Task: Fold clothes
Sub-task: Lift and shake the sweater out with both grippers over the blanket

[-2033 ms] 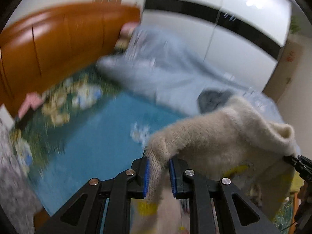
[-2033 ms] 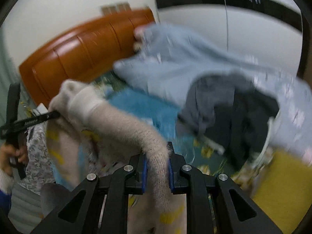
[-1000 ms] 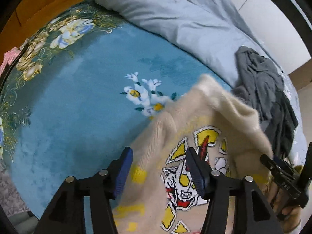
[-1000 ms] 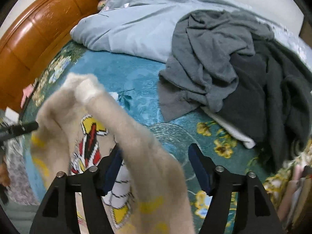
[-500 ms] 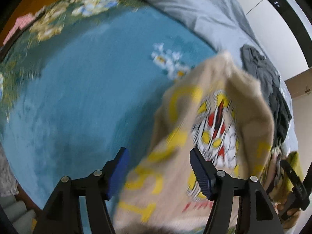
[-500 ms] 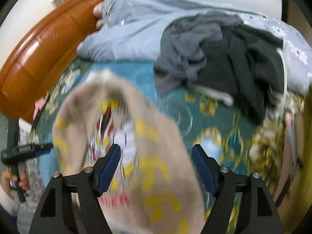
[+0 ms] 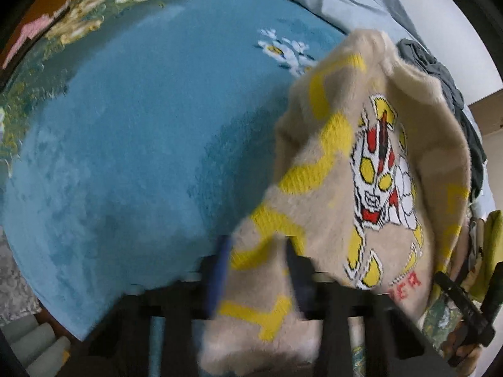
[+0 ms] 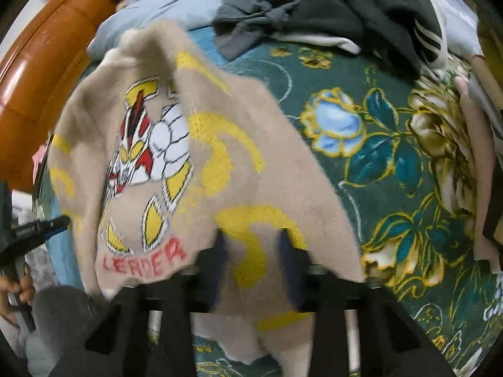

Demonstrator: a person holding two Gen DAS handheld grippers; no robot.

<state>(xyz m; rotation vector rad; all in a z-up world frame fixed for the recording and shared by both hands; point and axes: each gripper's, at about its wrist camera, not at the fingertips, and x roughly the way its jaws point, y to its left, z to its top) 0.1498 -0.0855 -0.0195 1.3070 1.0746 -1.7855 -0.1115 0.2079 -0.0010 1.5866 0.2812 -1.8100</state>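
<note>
A fluffy beige sweater [image 7: 361, 157] with yellow shapes, a cartoon hero and red lettering lies spread front-up on the bed, neck away from me. Its hem drapes over both grippers. My left gripper [image 7: 256, 251] has its blurred fingers apart, with the hem's left corner between them. In the right wrist view the sweater [image 8: 188, 157] fills the left half. My right gripper [image 8: 251, 251] is likewise partly open around the hem's right part. The fabric hides all fingertips. The left tool [image 8: 37, 229] and the hand [image 8: 22, 286] holding it show at the left edge there.
The bedspread is blue plush [image 7: 141, 125] on the left and green with flowers [image 8: 393, 157] on the right. A heap of dark grey clothes [image 8: 330, 9] lies beyond the sweater, a pale grey duvet [image 8: 163, 9] behind it. An orange wooden headboard [image 8: 41, 62] bounds the far left.
Both grippers let go of the raised sweater, which dropped flat onto the bed. They then came down to its hem, and their fingers have narrowed from wide open around the fabric.
</note>
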